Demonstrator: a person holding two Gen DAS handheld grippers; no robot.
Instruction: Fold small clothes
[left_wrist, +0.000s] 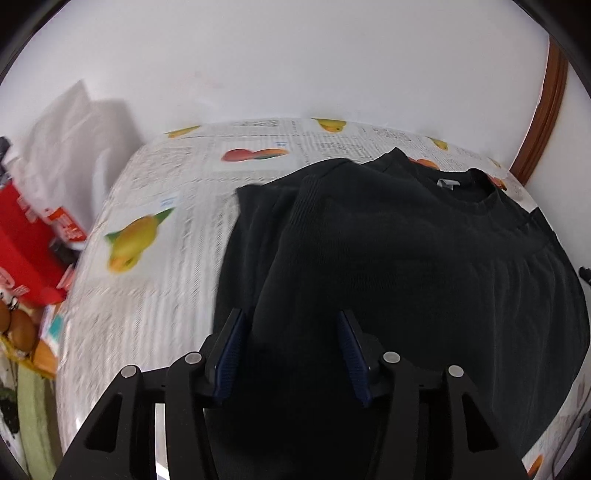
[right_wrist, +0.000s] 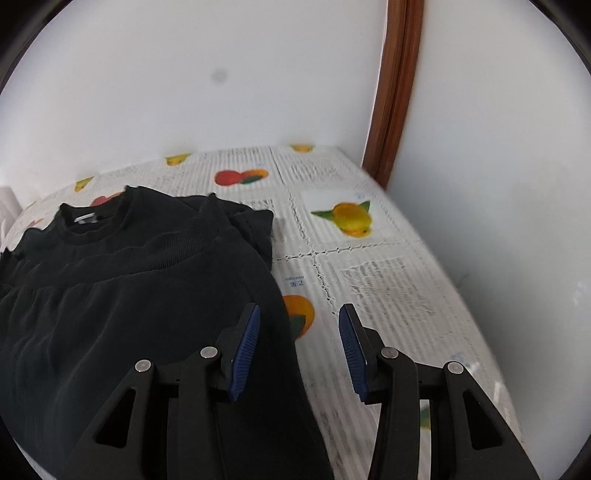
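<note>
On the fruit-print tablecloth (right_wrist: 369, 280) the black top (left_wrist: 406, 258) lies partly folded. My left tongs (left_wrist: 290, 328) and right tongs (right_wrist: 299, 325) gape apart, gripping nothing. A red box (left_wrist: 26, 240) stands beside, contents hidden.

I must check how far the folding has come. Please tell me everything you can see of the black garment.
The black garment is a dark knit top with a ribbed round collar and a small white label inside the neck. It lies flat on the fruit-printed tablecloth, collar toward the wall, with both sides already folded inward over the body, ribbed edges showing. Both claws are open above it; neither the left claw nor the right claw grips the cloth.
</note>
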